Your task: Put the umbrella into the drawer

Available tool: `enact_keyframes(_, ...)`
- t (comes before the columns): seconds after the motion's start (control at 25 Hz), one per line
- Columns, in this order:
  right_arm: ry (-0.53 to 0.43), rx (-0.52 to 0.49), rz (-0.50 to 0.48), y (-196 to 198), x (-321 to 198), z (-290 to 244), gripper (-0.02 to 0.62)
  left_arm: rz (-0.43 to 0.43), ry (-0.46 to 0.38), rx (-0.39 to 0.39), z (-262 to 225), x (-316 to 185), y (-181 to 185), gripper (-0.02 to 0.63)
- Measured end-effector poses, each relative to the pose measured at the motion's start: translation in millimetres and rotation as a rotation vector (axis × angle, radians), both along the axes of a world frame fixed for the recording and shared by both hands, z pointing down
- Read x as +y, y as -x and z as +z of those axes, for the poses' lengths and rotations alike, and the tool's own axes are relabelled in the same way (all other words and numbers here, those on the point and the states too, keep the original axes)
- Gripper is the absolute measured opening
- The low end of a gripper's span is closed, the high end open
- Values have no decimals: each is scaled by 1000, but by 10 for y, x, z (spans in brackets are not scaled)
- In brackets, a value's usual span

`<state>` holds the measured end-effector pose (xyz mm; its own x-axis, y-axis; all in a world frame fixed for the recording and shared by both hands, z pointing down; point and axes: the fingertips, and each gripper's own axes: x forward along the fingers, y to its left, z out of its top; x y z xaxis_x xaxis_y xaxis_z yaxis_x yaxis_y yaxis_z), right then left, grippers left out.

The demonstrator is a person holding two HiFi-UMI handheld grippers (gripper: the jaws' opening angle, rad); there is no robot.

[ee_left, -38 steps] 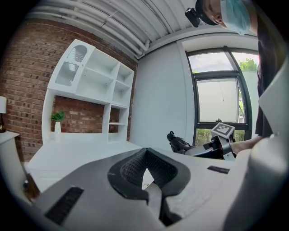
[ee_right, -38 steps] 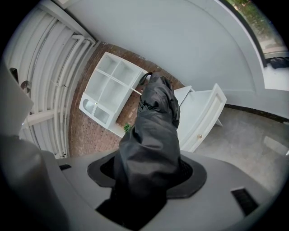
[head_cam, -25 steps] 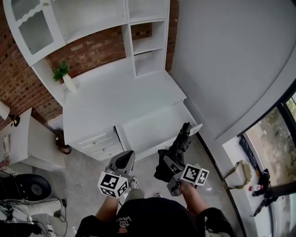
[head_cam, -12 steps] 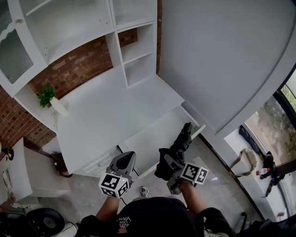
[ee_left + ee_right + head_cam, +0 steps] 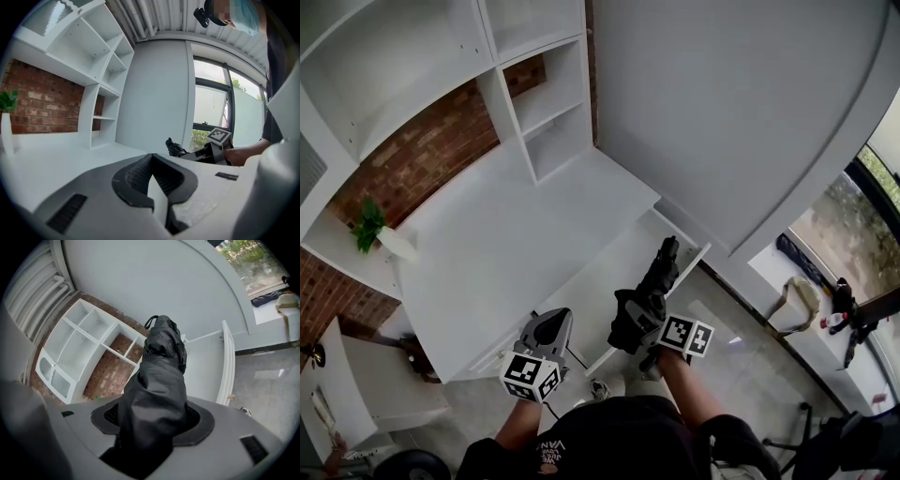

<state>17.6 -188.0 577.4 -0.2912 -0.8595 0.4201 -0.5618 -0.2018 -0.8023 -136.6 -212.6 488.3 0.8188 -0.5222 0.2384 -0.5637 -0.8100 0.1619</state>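
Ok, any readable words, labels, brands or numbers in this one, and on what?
None readable.
The left gripper and right gripper bear only black-and-white square markers, no letters.
The umbrella and the drawer show no print.

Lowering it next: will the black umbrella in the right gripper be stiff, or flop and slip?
Likely stiff: the umbrella juts straight from the right gripper without drooping. Its loose, wrinkled fabric may slide in the grip. Roundish, so it might roll slightly in the drawer.
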Motion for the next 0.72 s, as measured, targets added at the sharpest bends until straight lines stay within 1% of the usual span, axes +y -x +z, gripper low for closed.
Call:
enact_keyframes(0.24,75,23,-12,-282,-337,316,268,-3,-3,-10,35,-271,-250,6)
enact_keyframes(0.48,145,49,-49,-532,-712,628,268,-40,-2,-15,51,-598,-489,6)
enact_keyframes(0.72,254,53,-52,-774,-1087,1015,268,-55,7,-32,155,-831,-757,6)
